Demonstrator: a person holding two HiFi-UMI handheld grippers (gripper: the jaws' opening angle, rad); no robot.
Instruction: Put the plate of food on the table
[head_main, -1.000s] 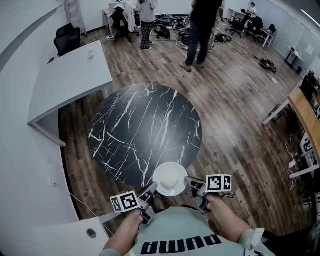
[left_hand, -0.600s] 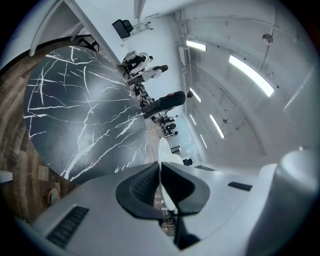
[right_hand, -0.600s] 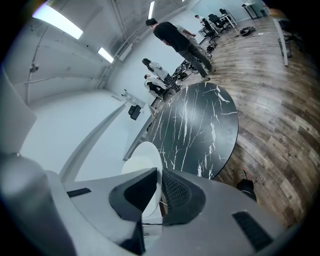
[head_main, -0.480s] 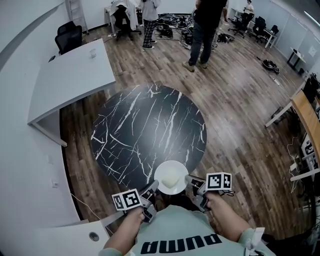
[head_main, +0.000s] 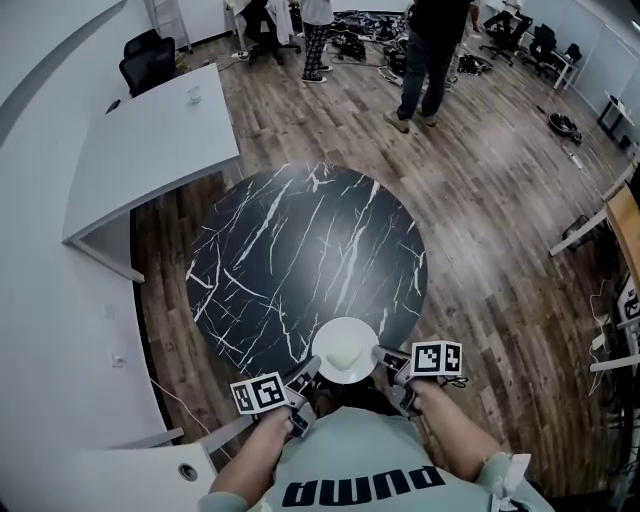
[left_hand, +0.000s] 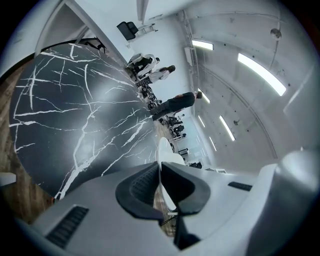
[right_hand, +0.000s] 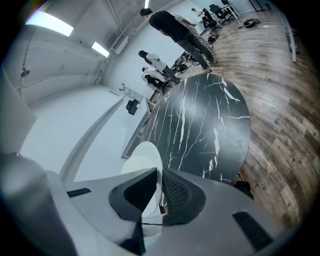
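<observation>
Left gripper (head_main: 306, 374) and right gripper (head_main: 384, 357) are each clamped tight on opposite rims of the white plate (head_main: 328, 338) of food, at the near edge of the black table (head_main: 290, 260).

To my left a long white desk (head_main: 150, 150) with a small cup (head_main: 194, 95) on it, a black office chair (head_main: 150, 62) behind it, wood-plank floor (head_main: 500, 200) around me, far ahead a person in dark clothes (head_main: 428, 60), a second person (head_main: 318, 45), a tangle of cables (head_main: 360, 48) between them
</observation>
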